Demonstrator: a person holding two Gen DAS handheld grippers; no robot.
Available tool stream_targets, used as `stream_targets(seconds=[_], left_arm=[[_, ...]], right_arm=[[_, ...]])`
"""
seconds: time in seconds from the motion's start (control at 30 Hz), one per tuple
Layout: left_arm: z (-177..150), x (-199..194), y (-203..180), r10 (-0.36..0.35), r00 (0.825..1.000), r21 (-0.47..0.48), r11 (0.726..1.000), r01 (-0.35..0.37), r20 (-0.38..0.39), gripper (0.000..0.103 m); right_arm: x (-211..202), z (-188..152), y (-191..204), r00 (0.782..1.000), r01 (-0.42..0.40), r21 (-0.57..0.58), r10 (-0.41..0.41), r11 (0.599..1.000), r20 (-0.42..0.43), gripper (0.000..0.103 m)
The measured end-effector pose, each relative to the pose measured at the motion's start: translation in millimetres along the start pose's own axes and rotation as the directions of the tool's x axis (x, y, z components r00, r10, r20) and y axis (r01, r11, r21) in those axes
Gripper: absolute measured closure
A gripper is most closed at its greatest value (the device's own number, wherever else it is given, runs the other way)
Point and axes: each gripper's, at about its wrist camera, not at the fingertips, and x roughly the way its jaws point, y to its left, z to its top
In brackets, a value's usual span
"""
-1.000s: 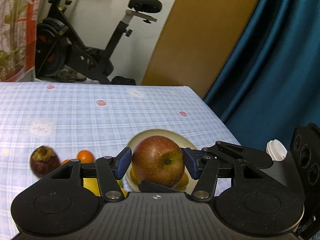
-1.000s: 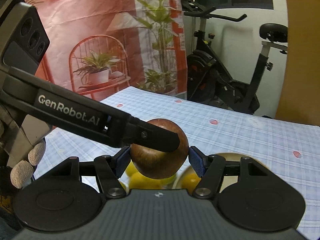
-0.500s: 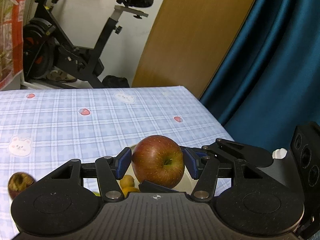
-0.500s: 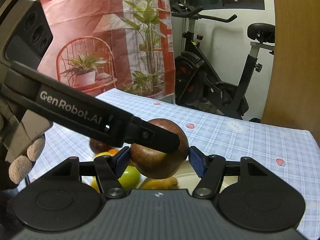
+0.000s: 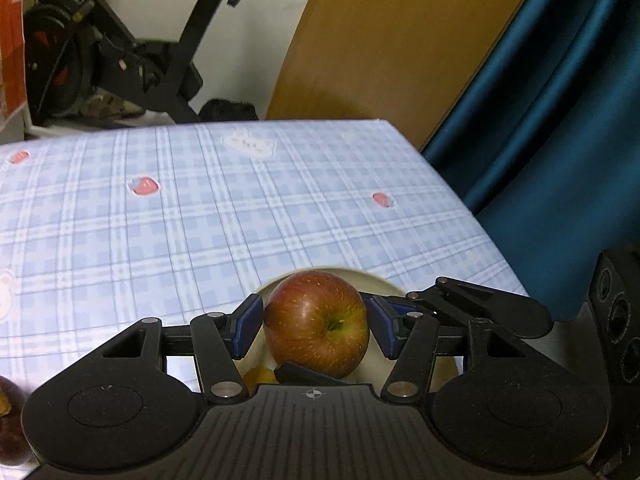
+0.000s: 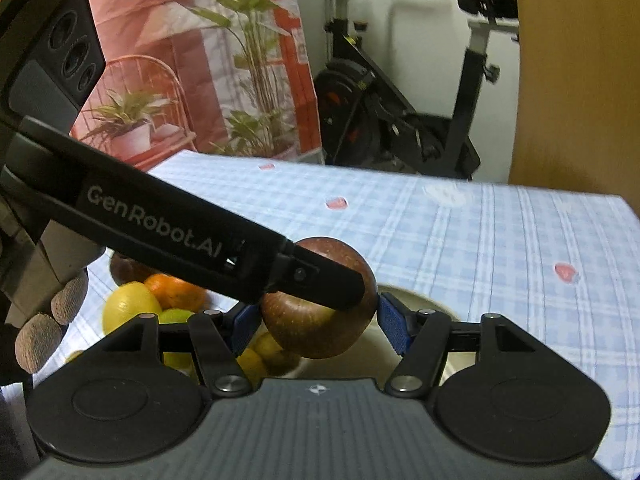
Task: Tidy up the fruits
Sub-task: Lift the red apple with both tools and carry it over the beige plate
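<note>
Holding round red-yellow apple (image 5: 316, 324) jointly: left gripper (image 5: 315, 326) and right gripper (image 6: 318, 322), both sets of blue pads clamped on it. Descended since a second ago; now just above cream round plate (image 5: 380, 282) on blue checked tablecloth (image 5: 200, 216). Yellow lemon (image 6: 130, 308), orange (image 6: 176, 290) near. Release judged next.

I count one red apple (image 6: 320, 320), one orange (image 6: 176, 292), one yellow lemon (image 6: 128, 312), one cream plate (image 5: 384, 284), one dark mangosteen (image 6: 126, 268), one exercise bike (image 6: 400, 112).
</note>
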Motion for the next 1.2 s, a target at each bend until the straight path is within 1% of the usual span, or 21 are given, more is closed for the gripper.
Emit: stream_targets(seconds=[0.13, 0.23, 0.53, 0.77, 0.93, 1.1, 1.2], left_arm=[[-1.9, 10.3, 3.8, 0.004, 1.000, -0.004, 1.000, -0.004, -0.022, 0.043], [-1.2, 12.2, 11.9, 0.000, 1.000, -0.026, 1.000, -0.001, -0.020, 0.042], [-1.0, 6.9, 28.4, 0.019, 1.000, -0.059, 0.998, -0.020, -0.011, 0.041], [-4.3, -0.3, 42.3, 0.045, 0.999, -0.068, 0.997, -0.046, -0.014, 0.039], [-4.6, -3.5, 50.1, 0.044, 0.999, -0.089, 0.995, -0.045, -0.014, 0.039], [-5.3, -7.1, 49.0, 0.054, 0.998, -0.097, 0.994, -0.055, -0.018, 0.037], [-6.5, -18.5, 50.3, 0.053, 0.999, -0.105, 0.993, -0.053, 0.001, 0.037]], right_arm=[[9.6, -1.4, -5.9, 0.999, 0.013, 0.022, -0.012, 1.000, -0.041, 0.037], [15.8, -2.4, -8.2, 0.998, 0.009, 0.047, -0.006, 0.999, -0.060, 0.037], [30.0, 5.6, 2.0, 0.998, -0.009, 0.040, 0.012, 0.999, -0.069, 0.037], [41.5, 11.3, 15.0, 0.996, -0.033, 0.041, 0.037, 0.999, -0.084, 0.037], [47.5, 13.2, 22.9, 0.995, -0.045, 0.034, 0.047, 0.998, -0.085, 0.037], [48.5, 13.6, 23.5, 0.995, -0.040, 0.032, 0.043, 0.999, -0.094, 0.037], [45.5, 15.4, 24.3, 0.996, -0.014, 0.040, 0.017, 0.999, -0.086, 0.037]])
